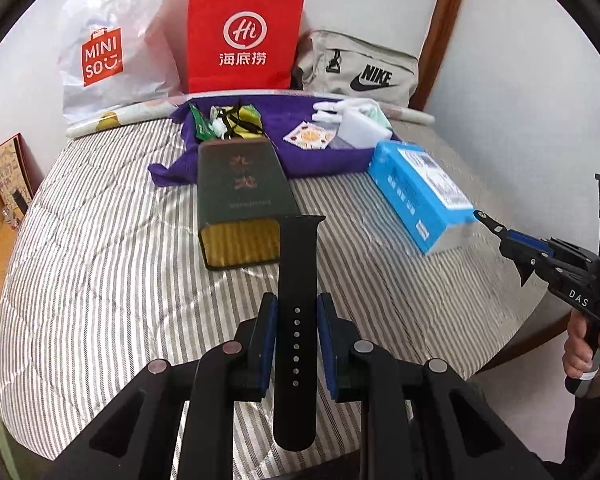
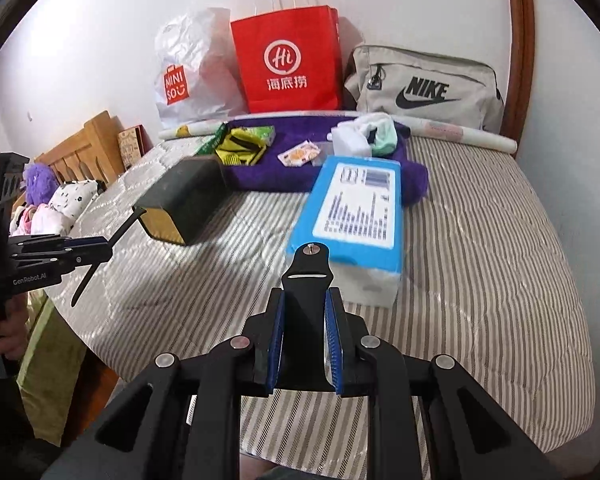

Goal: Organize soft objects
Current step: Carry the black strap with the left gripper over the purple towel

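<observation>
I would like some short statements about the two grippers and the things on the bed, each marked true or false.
1. The left gripper holds a black rubber watch strap with holes. True.
2. The right gripper is empty. False: it is shut on a black strap piece with a metal pin.
3. The red paper bag stands between a white plastic bag and a grey Nike bag. True.
4. The blue box stands upright. False: it lies flat.
</observation>
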`<state>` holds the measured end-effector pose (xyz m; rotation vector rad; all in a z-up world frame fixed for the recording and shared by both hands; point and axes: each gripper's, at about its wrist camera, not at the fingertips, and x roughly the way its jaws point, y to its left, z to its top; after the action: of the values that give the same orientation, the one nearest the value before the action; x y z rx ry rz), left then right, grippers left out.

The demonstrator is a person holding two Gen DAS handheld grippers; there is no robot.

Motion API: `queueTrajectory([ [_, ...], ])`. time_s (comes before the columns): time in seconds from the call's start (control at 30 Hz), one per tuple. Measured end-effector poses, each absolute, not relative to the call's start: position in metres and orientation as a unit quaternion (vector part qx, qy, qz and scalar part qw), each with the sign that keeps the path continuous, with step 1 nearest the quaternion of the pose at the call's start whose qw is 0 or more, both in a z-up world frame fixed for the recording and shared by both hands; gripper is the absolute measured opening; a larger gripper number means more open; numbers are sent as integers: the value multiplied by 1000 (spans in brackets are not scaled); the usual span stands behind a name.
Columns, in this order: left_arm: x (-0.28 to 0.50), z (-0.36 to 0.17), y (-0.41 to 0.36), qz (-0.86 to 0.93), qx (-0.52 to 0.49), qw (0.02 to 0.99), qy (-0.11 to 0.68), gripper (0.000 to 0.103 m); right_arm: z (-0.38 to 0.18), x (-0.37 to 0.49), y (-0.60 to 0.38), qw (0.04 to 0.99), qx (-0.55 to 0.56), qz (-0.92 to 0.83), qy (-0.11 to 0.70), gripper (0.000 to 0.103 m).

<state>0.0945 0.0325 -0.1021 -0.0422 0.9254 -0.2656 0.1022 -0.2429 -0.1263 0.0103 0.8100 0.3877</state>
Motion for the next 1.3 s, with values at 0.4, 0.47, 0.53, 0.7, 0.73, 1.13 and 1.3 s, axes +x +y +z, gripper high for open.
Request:
queueTrajectory([
  [0.4,129,-78,47,-114,-29,896,428,20,-100,138,-232,905,-2,202,375,21],
  [0.47,138,-75,50,-110,-29,897,426,20,-98,146,-230,905,-3,204,374,21],
  [0.53,147,-73,53,-110,-33,898,425,20,-95,156,-228,906,-8,206,371,21],
  [0.7,170,-69,56,-108,-37,898,425,20,-88,183,-227,908,-11,205,364,21],
  [0.73,174,-68,56,-107,-35,898,425,20,-87,186,-227,909,-12,205,364,21],
  [1.13,227,-68,60,-96,-56,896,429,20,-78,243,-227,908,1,209,364,21],
  [1.3,256,-70,63,-92,-63,893,435,20,-78,271,-222,906,1,215,365,21],
])
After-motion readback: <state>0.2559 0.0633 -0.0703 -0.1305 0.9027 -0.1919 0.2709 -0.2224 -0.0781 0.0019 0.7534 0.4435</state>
